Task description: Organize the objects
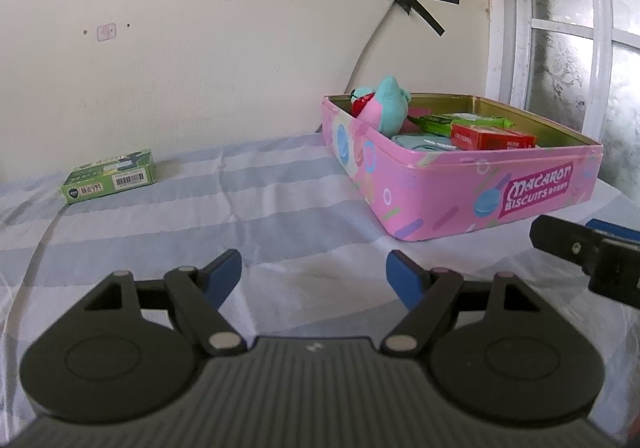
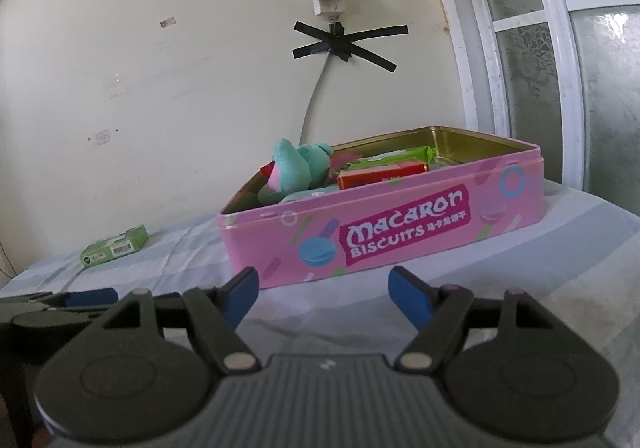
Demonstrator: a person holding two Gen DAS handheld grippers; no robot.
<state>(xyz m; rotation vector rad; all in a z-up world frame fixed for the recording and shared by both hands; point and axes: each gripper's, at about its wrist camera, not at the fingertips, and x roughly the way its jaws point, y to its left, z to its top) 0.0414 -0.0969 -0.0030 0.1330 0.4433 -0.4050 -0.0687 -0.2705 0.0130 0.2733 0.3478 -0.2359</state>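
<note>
My left gripper (image 1: 314, 274) points slightly down over the striped cloth (image 1: 280, 188), its blue fingers (image 1: 224, 276) spread with nothing between them. My right gripper (image 2: 322, 294) hangs beside it at the same tilt, also spread and empty, facing the long side of the pink tin (image 2: 400, 232). The tin stands open near the wall, holding a teal plush toy (image 2: 296, 164), a red box (image 2: 380, 174) and a green packet (image 2: 388, 158). A green box (image 1: 110, 176) lies alone, well apart to the tin's left. Nothing stands between my fingers and either one.

Red box (image 1: 490, 138) label too small; tin (image 1: 460, 184) floor hidden.
</note>
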